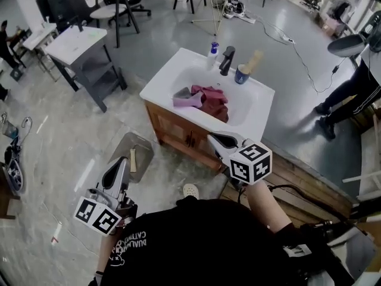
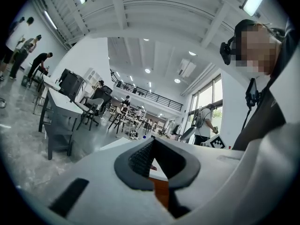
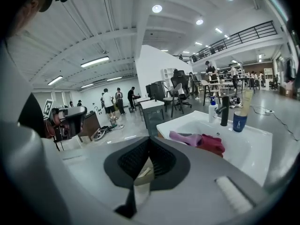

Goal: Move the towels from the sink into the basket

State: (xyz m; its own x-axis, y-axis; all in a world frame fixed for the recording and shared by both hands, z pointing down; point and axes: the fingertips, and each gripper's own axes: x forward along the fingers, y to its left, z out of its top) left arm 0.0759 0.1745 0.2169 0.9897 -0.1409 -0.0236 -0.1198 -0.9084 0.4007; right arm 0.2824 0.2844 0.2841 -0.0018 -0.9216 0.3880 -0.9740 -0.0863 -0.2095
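Your right gripper (image 1: pixel 215 139) has its jaws closed tip to tip with nothing between them. It sits at the near front edge of the sink (image 1: pixel 256 109), not touching anything. The towels lie bunched in the basin beyond those jaws, apart from them. The pink towel (image 1: pixel 187 97) is on the left and the dark red towel (image 1: pixel 211 100) is touching it on the right. In your right gripper view they show above and to the right of the jaw tips.

Your left gripper (image 1: pixel 121 164) also has its jaws shut and empty, with the pads meeting at the tips. It is over the floor, just beside the grey basket (image 1: pixel 143 151), which stands on the floor to the left of the wooden cabinet under the sink. From those jaws the towels are well apart, up and to the right in the head view.

A black faucet (image 1: pixel 226 60), a blue cup (image 1: pixel 241 74) and a soap bottle (image 1: pixel 213 51) stand along the far rim.
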